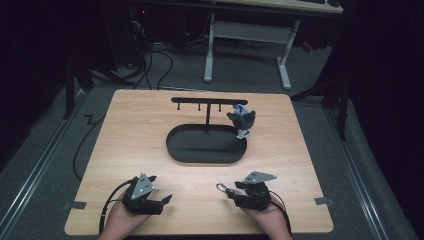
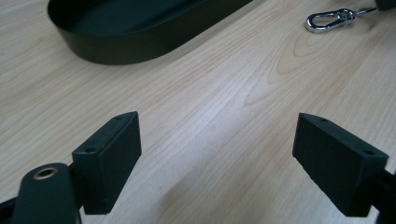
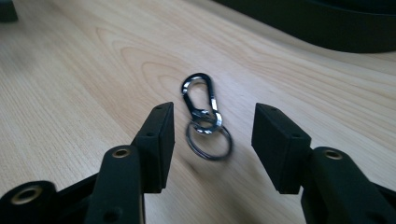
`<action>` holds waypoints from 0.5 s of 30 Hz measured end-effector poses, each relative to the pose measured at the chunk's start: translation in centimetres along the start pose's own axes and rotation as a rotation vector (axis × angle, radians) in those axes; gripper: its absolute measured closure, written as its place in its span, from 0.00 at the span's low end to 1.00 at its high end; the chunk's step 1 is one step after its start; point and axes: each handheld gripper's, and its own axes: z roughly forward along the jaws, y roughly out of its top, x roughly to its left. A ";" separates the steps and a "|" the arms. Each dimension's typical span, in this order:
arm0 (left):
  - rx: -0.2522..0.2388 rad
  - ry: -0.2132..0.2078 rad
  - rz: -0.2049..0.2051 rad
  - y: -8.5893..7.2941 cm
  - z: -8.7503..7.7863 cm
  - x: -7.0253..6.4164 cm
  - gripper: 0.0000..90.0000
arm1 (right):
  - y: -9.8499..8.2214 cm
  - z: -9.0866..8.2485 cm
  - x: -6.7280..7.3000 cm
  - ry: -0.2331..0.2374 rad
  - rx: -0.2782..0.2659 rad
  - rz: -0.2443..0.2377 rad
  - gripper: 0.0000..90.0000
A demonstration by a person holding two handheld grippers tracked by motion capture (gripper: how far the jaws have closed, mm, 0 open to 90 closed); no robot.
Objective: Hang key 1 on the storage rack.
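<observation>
A silver carabiner clip joined to a key ring lies flat on the wooden table. My right gripper is low over it and open: the ring lies between the two black pads, touching neither. From above, the clip pokes out just left of the right gripper. My left gripper rests near the front left, open and holding nothing. The clip lies far off at that view's upper right.
A black oval tray sits mid-table, with a black stand of hanging pegs rising from its back edge. A small grey plush figure stands at the tray's right rear. The front table edge is close behind both hands.
</observation>
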 end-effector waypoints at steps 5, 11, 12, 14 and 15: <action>-0.007 0.033 -0.027 -1.0 -1.6 0.4 0.18 | 0.7 1.7 0.5 0.004 0.035 -0.052 0.60; -0.013 0.050 -0.044 -1.4 -2.4 0.7 0.18 | 1.1 2.3 0.6 -0.019 0.058 -0.085 0.79; -0.014 0.050 -0.044 -1.4 -2.4 0.7 0.18 | 1.1 2.3 0.7 -0.023 0.058 -0.092 0.80; -0.017 0.048 -0.041 -1.3 -2.3 0.7 0.18 | 1.1 2.2 0.6 -0.033 0.065 -0.096 0.81; -0.016 0.045 -0.038 -1.2 -2.2 0.6 0.18 | 1.1 2.1 0.6 -0.040 0.069 -0.093 0.81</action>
